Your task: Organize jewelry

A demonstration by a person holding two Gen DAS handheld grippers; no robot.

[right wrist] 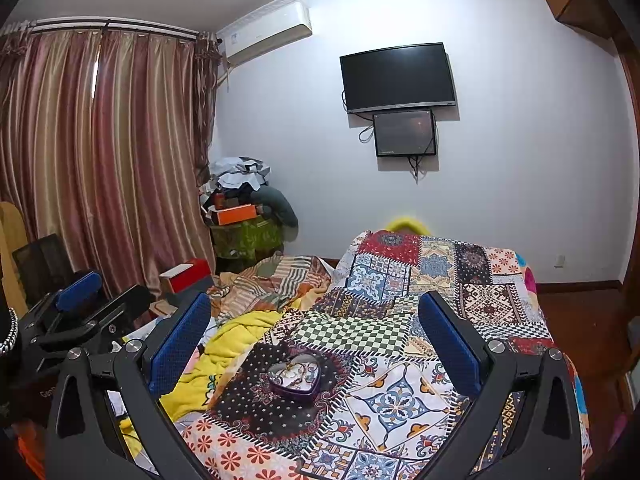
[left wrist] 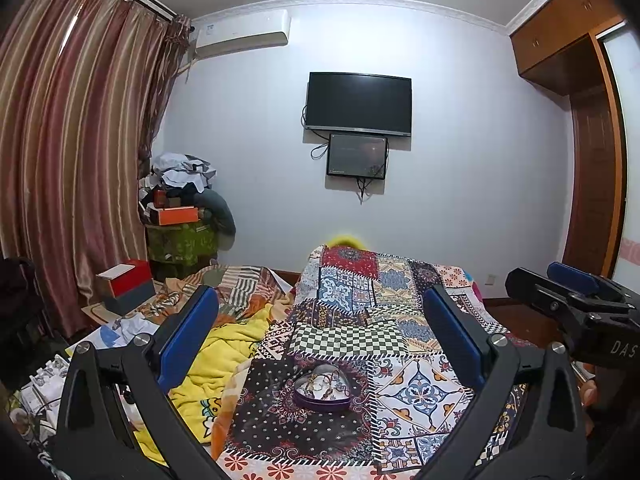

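Jaws wide on both: left gripper (left wrist: 320, 332) and right gripper (right wrist: 316, 332) hold nothing, hover above bed. Purple heart-shaped metal tin (left wrist: 322, 388) with tangled jewelry (left wrist: 320, 382) inside sits on patchwork patterned quilt (left wrist: 420, 392), near bed's near edge, between blue-padded fingers (left wrist: 188, 336).

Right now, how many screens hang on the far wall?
2: the large black TV high on the wall, and a smaller dark screen directly below it, towards its right. Neither appears hidden.
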